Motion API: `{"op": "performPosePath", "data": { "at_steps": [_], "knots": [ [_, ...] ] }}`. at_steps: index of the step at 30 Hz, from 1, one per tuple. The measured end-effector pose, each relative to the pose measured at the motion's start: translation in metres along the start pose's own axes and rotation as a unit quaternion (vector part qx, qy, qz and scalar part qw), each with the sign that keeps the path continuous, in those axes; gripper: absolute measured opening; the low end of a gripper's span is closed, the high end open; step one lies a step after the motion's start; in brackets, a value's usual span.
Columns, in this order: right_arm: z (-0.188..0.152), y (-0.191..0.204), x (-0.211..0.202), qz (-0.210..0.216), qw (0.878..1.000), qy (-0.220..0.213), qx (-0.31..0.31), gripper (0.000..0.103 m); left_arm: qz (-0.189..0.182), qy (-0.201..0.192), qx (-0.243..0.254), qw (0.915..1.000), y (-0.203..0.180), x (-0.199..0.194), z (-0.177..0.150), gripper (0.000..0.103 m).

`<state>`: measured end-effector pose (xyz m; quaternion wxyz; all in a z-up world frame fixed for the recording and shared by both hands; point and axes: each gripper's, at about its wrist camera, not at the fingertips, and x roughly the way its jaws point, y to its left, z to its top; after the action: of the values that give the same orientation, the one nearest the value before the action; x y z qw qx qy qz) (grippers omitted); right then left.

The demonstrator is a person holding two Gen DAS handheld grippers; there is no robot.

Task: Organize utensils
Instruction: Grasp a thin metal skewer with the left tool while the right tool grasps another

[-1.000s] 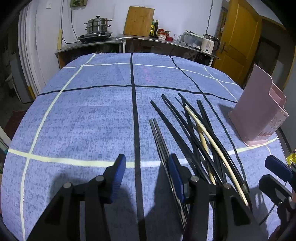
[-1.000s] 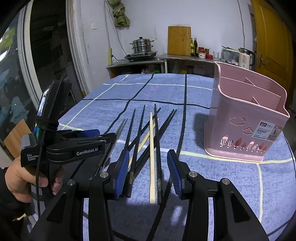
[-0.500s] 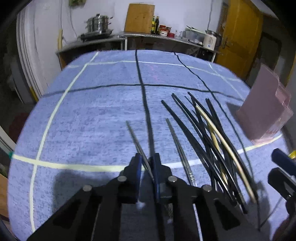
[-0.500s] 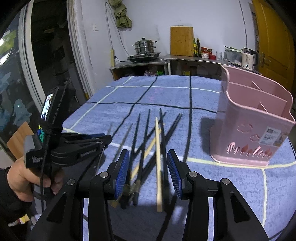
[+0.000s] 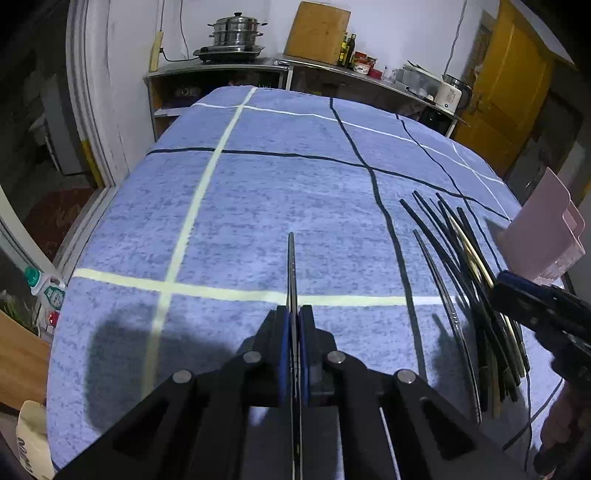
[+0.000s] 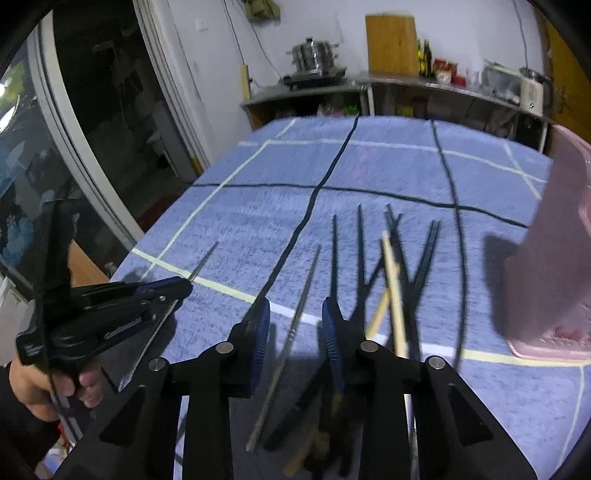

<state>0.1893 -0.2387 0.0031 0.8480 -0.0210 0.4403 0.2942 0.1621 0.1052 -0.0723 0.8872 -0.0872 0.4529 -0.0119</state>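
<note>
My left gripper [image 5: 294,314] is shut on one metal chopstick [image 5: 291,266], which sticks forward above the blue cloth; it also shows in the right wrist view [image 6: 203,256]. My right gripper [image 6: 293,314] is open, its jaws on either side of a second metal chopstick [image 6: 301,299] that lies on the cloth. Several black chopsticks [image 6: 360,251] and two pale wooden ones [image 6: 393,280] lie in a loose pile just right of it, also seen in the left wrist view [image 5: 465,273]. The pink utensil basket [image 6: 546,266] stands at the right.
A blue cloth [image 5: 277,206] with black and cream lines covers the table. A counter with a steel pot [image 5: 236,33] and a wooden board [image 5: 317,29] stands beyond the far edge. A yellow door [image 5: 506,92] is at the back right.
My left gripper closed on one metal chopstick and carried it left, away from the pile. My right gripper moved left over the other metal chopstick, still open.
</note>
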Motion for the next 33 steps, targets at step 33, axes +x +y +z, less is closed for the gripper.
{"op": "performPosePath", "data": {
  "at_steps": [33],
  "knots": [
    [0.039, 0.012, 0.031, -0.011, 0.999, 0.034, 0.003, 0.005, -0.019, 0.023, 0.036, 0.9989, 0.0, 0.0, 0.042, 0.005]
  ]
}}
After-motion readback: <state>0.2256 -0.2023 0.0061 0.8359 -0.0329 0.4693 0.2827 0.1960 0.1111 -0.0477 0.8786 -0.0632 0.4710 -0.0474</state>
